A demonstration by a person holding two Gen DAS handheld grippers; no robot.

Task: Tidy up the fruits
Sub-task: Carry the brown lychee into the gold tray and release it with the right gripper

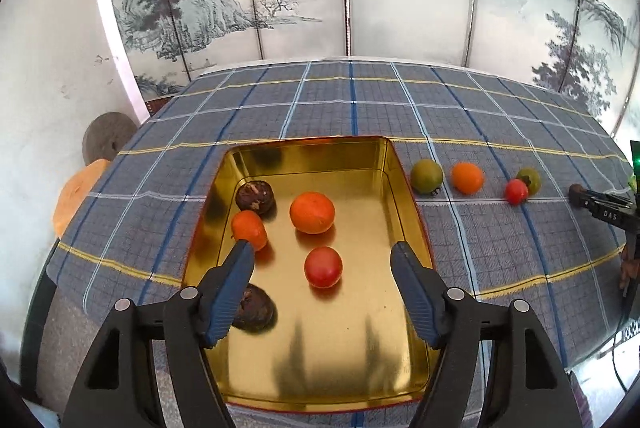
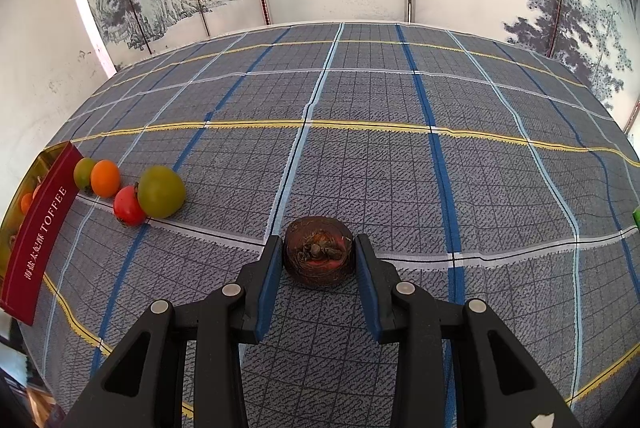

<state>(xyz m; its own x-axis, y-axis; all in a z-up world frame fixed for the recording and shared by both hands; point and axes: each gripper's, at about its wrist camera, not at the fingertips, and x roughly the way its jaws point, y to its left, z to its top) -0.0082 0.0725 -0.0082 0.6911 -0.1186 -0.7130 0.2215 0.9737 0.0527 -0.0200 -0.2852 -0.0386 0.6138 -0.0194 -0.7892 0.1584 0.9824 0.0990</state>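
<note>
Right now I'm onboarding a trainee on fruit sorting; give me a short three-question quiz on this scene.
1. How many fruits lie inside the gold tin?
2. True or false: the left gripper is shut on the red tomato.
3. What sits between the right gripper fingers? A) green tomato B) dark brown fruit C) orange fruit

Key: 1) five; 2) false, its jaws are open and hold nothing; 3) B, the dark brown fruit on the plaid tablecloth.

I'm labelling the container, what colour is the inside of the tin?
Shiny gold, seen best in the left wrist view: the tin.
</note>
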